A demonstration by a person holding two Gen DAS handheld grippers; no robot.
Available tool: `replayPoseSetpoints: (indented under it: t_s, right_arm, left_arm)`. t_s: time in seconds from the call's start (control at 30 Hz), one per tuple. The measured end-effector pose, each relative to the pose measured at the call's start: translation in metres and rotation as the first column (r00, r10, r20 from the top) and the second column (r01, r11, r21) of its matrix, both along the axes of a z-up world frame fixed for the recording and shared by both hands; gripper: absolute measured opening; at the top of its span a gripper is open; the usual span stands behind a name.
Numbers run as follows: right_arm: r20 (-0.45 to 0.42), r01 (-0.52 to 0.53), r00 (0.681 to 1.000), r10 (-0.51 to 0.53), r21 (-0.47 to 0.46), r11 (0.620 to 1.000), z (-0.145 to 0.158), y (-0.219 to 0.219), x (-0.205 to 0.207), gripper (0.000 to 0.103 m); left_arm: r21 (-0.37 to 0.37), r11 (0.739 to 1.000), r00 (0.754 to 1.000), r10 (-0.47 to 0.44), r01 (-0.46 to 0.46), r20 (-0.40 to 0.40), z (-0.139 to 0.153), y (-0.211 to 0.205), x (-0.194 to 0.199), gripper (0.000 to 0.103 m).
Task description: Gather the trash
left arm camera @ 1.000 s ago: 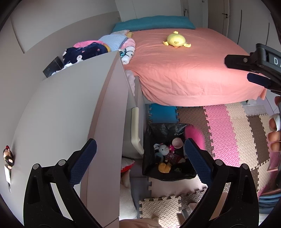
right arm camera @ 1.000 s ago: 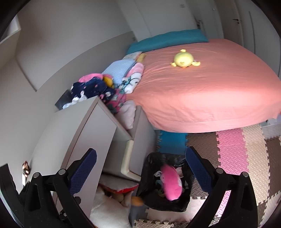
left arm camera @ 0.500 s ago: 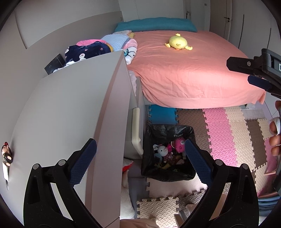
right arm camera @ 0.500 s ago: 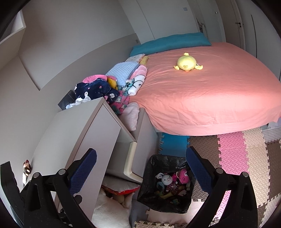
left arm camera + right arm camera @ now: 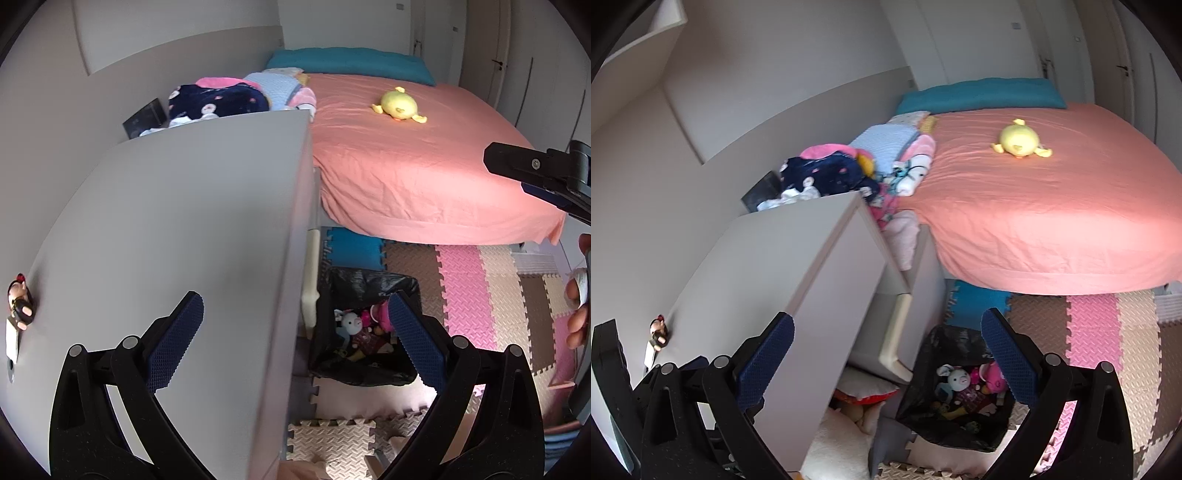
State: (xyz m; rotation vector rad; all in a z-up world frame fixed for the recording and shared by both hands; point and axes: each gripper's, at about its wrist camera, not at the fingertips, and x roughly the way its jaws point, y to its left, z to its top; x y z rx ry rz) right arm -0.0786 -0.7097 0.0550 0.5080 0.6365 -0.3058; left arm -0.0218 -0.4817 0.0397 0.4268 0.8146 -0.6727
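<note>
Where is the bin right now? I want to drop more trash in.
In both wrist views the black-bagged bin stands on the foam floor mats, beside the white cabinet, just off the bed's near corner.

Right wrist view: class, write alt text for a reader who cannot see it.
Open, empty blue-padded right gripper above a black-lined bin of small plush toys on a foam puzzle-mat floor. Beside the bin stands a pale grey cabinet; beyond is a coral-sheeted bed with a yellow plush duck.
</note>
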Motion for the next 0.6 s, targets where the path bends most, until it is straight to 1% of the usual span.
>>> replayPoseSetpoints:
  t_s: [0.2,0.3,0.43,0.6]
  right_arm:
    - [0.002,-0.077,0.997,0.077,-0.014,0.997,0.007,0.035,0.025,0.101]
    - [0.002,-0.115,0.993,0.115,-0.001,0.993,0.01,0.051,0.039,0.101]
    - [-0.003,-0.159,0.987,0.159,-0.045,0.986,0.018,0.078,0.056,0.101]
    - [-0.019,-0.212,0.977,0.212,-0.065,0.975,0.019,0.11,0.076,0.101]
  left_arm:
    - [-0.03,0.998,0.998,0.061,-0.062,-0.007,0.005,0.037,0.021,0.097]
    - [-0.047,0.994,0.995,0.097,-0.098,-0.012,0.008,0.058,0.033,0.097]
    - [-0.07,0.987,0.989,0.146,-0.147,-0.022,0.011,0.086,0.047,0.097]
    - [-0.086,0.974,0.978,0.207,-0.209,-0.03,0.013,0.123,0.065,0.097]
